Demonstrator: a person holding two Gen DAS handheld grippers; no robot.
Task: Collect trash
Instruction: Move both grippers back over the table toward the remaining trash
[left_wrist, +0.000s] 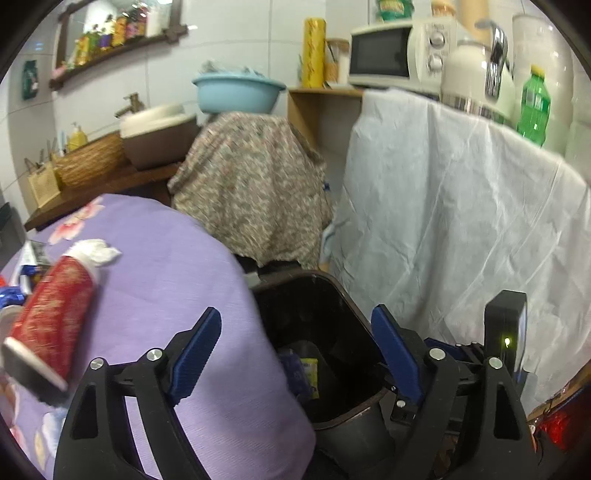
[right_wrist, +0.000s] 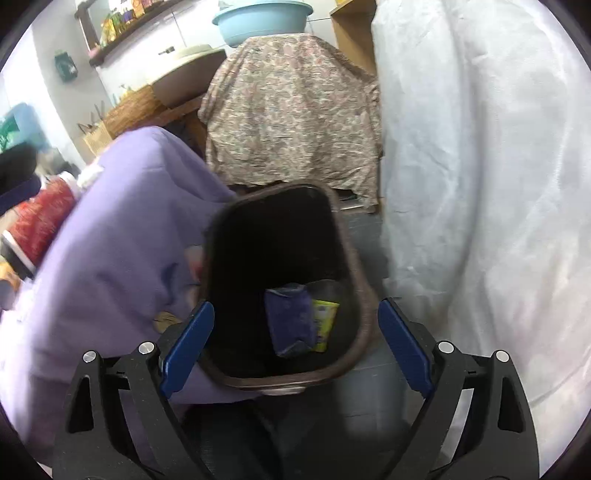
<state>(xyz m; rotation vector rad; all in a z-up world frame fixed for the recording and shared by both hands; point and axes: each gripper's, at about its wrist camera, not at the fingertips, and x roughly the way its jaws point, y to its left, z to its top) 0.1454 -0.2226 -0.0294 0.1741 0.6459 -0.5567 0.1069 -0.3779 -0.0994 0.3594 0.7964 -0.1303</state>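
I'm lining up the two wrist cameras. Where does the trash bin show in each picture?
Left wrist: the bin sits bottom centre, between the open left tongs, right of the purple cloth.
Right wrist: the bin fills the centre, above the open right tongs, with a blue packet inside.
Shared landmark: the floral cloth behind the bin.

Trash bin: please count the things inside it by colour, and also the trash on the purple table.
In the trash bin:
Dark blue packet: 1
Yellow packet: 1
On the purple tablecloth:
Red paper cup: 1
White crumpled tissue: 1
Total: 4
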